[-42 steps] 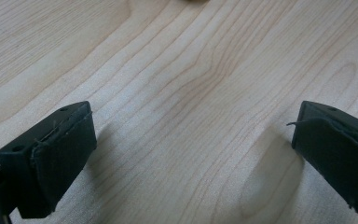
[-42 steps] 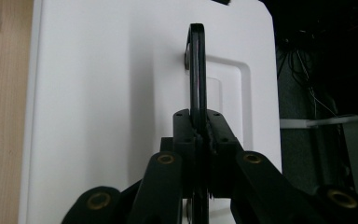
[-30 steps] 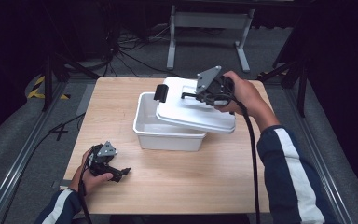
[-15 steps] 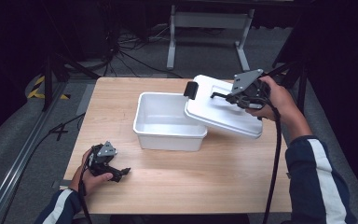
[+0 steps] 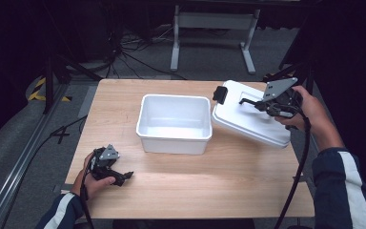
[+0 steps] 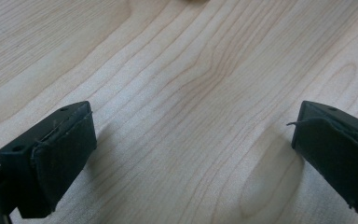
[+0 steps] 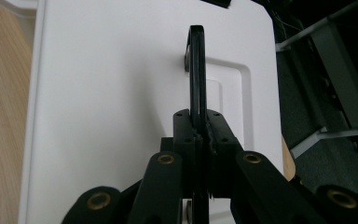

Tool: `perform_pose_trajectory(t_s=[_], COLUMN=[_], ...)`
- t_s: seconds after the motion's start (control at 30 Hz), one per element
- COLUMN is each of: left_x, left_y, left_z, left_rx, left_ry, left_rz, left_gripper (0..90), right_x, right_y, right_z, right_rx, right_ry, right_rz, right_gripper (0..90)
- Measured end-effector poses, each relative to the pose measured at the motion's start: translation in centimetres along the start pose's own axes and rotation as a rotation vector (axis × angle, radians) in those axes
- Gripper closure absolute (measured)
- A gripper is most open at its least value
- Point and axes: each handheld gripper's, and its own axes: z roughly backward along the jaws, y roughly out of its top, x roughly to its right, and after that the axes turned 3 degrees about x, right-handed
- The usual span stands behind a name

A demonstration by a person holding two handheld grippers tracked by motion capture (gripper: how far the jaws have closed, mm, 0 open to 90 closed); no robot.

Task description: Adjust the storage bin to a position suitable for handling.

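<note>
Risk first. You carry the lid (image 5: 250,120) by its thin black handle (image 7: 196,70) alone, and the lid hangs tilted, its low edge over the right edge of the worktop (image 5: 219,186). With one narrow pinch point, the lid can swing or twist around the handle; a quick stop could, I judge, let it rotate in the grip or slip out. Part of the lid already overhangs the right edge of the worktop, so a release there would likely send it to the floor. Set it down further in from that edge, flat, before you let go. The lid's black latch (image 5: 219,94) at its left end sits near the tub's rim; a swing back that way could knock the tub (image 5: 174,123).

Right claw (image 7: 199,122): pressed tight on the handle, the thin bar sandwiched between both pads, nothing else in the grip. The high view shows it above the lid's far right part.

Left claw (image 5: 123,174): jaws stand wide apart, nothing between them, bare wood below in the left gripper view. It rests on the worktop near the front left corner, well apart from the tub.

Tub: open, empty, upright, about mid-worktop toward the far edge.
</note>
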Motion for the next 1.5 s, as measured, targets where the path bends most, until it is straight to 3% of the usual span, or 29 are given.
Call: perform_pose_trajectory(t_s=[0.13, 0.6, 0.73, 1.5], left_x=[0.0, 0.0, 0.0, 0.0], left_y=[0.0, 0.0, 0.0, 0.0], left_z=[0.0, 0.0, 0.0, 0.0], left_rx=[0.004, -0.002, -0.002, 0.004], left_ry=[0.002, -0.002, -0.002, 0.001], left_rz=[0.003, 0.0, -0.001, 0.004], left_gripper=[0.2, 0.2, 0.2, 0.2], right_x=[0.1, 0.2, 0.2, -0.4], right_y=[-1.1, -3.5, -4.3, -5.4], right_z=[-0.4, -1.9, -3.0, -8.6], right_rx=[-0.035, -0.066, -0.085, -0.127], right_ry=[0.004, 0.018, 0.025, 0.072], right_rz=[-0.006, -0.047, -0.065, -0.116], right_gripper=[84.7, 84.8, 84.8, 84.8])
